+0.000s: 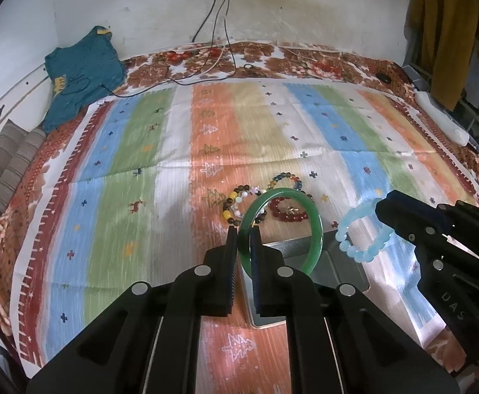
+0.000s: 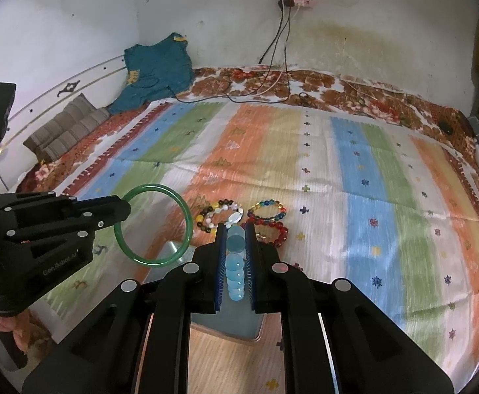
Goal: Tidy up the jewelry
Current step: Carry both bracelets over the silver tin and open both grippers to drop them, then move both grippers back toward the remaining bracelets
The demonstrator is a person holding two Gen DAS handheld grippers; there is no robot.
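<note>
While both grippers hang over the striped cloth [image 1: 134,151], the scene reads so:
Box: a shallow grey tray [image 1: 341,262] lies below the held pieces — contents hidden.
Left gripper [image 1: 243,233]: fingers nearly closed, pinching the green bangle [image 1: 318,233] by its rim, upright above the tray.
Right gripper [image 2: 236,229]: fingers clamped on the pale blue bead bracelet [image 2: 234,269], held aloft.
Cloth: three beaded bracelets — mixed-bead [image 2: 211,218], multicoloured [image 2: 269,210], red [image 2: 280,233] — lie close together beyond the tray.

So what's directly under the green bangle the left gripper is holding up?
Below the green bangle, clamped in the left gripper, sits a grey tray on the striped cloth. The gripper's fingers and the bangle cover much of the tray, so its contents cannot be seen.
</note>
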